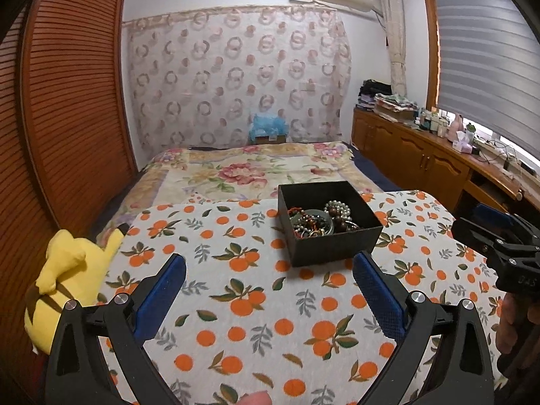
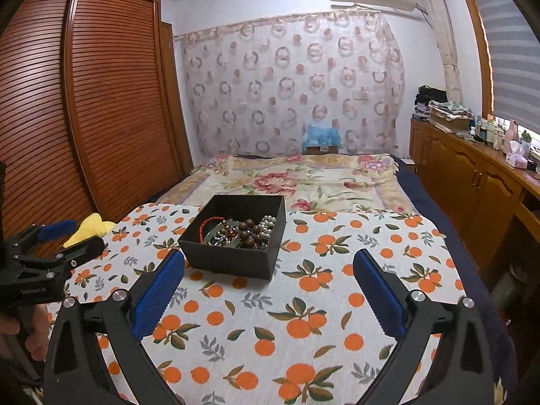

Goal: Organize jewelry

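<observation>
Both wrist views low over table point(image 1: 236, 303), facing bed point(image 1: 236, 168); share black box point(image 1: 329, 233), left view nearer wardrobe point(image 1: 74, 101).

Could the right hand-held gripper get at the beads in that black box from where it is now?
Probably yes. The right hand-held gripper is open, the black box sits just ahead with no lid, and only bare tablecloth lies between them. The beads lie tangled, though.

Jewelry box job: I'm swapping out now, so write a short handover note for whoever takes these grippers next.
Left gripper: open, empty, hovering over the tablecloth short of the box.
Right gripper: open, empty, also short of the box.
Jewelry: beads, pearls and a red cord lie tangled in a heap inside the open black box.
Done: nothing visible; no piece is out.
Left: lift pieces out and sort them.
</observation>
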Tool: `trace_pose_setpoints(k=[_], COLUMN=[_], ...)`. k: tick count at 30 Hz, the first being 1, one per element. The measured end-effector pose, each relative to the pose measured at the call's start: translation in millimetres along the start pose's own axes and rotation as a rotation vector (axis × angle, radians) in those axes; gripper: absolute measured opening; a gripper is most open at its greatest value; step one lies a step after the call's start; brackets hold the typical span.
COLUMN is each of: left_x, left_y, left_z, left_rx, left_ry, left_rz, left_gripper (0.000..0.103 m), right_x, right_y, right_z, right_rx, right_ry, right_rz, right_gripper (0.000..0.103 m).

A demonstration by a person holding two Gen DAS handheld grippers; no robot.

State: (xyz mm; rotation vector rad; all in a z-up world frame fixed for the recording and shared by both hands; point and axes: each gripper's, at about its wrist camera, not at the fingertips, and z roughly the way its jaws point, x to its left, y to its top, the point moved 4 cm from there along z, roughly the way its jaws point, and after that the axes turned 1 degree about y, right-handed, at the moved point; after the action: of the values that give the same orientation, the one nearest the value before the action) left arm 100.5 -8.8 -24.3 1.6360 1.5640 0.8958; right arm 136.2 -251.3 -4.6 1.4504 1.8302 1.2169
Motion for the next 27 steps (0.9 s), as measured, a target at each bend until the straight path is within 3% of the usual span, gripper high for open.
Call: trace_pose_setpoints(k=[27], left_x=[4], left_y=[-6], left_z=[-13], left_rx=[-0.015], left_ry=[0.014], left_rz=[-0.010], left_gripper=[0.095], right_x=[-2], right_y=[-5], right_z=[-14], right_rx=[-0.021], right_ry=[-0.026], right_rz=[0.013], right_gripper=[0.100])
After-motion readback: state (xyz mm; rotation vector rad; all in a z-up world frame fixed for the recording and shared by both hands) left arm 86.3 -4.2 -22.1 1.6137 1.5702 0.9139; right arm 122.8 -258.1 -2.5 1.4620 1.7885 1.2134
